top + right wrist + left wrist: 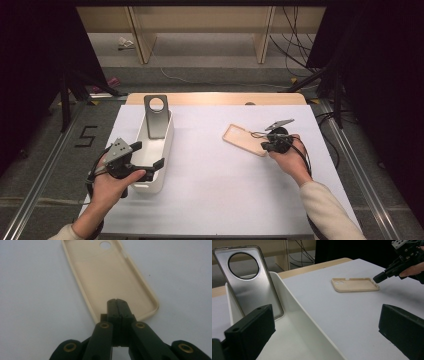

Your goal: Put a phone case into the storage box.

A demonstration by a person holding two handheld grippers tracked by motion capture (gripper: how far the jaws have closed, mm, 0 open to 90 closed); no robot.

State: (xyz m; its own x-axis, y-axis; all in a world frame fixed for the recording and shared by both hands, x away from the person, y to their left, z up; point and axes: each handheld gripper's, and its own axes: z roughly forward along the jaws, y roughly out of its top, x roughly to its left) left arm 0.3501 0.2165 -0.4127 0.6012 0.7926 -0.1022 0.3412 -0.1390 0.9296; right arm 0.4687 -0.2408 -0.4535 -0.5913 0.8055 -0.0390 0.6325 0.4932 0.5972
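At a white table, the right gripper hangs over the near end of a beige phone case lying hollow side up, jaws pressed together with nothing between them. The left gripper, jaws wide apart, waits by a white bin that props a silver case. Judged: the approach step; next, spread the jaws to pinch the beige rim. A "5" marks the floor.

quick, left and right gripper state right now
left gripper: jaws open, holding nothing, by the white bin.
right gripper: jaws shut, nothing visibly between them, tips at the beige phone case.
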